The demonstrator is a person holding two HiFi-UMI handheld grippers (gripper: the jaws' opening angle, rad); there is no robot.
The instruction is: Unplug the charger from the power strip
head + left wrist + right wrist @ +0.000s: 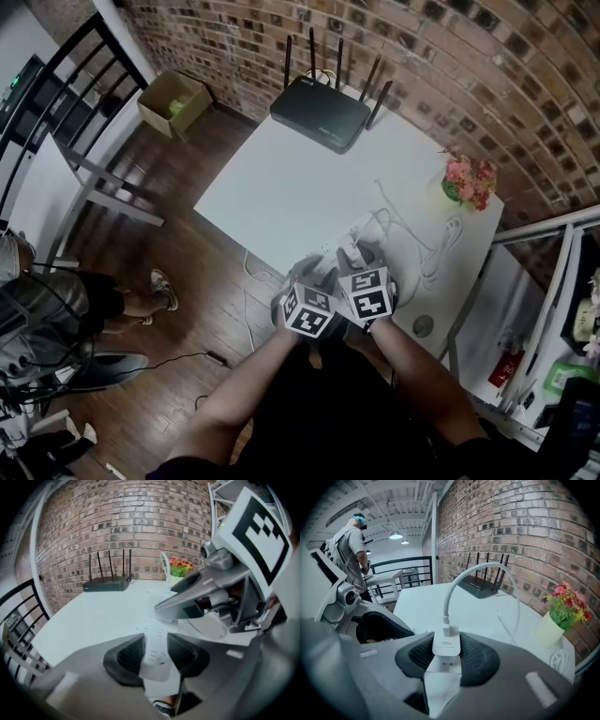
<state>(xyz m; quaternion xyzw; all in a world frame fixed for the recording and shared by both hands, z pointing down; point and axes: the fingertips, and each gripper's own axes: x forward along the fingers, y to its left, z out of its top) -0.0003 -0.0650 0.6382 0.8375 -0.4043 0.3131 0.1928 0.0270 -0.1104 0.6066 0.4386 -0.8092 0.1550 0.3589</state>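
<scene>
A white power strip point(345, 246) lies near the front edge of the white table point(281, 187). Both grippers meet over it, marker cubes side by side. In the left gripper view my left gripper point(157, 654) has its two black pads against the sides of the strip point(157, 665). In the right gripper view my right gripper point(446, 657) is shut on the white charger point(446, 646), which stands plugged into the strip point(442, 679). A white cable point(454, 585) arcs up from the charger's top and over to the right. The right gripper's marker cube point(253, 527) fills the left gripper view's right side.
A black router point(321, 112) with antennas stands at the table's far edge. At the right edge is a flower pot point(469, 183), with loose white cable point(441, 248) coiled near it. A person point(94, 300) sits on the floor at left. A cardboard box point(173, 101) lies beyond.
</scene>
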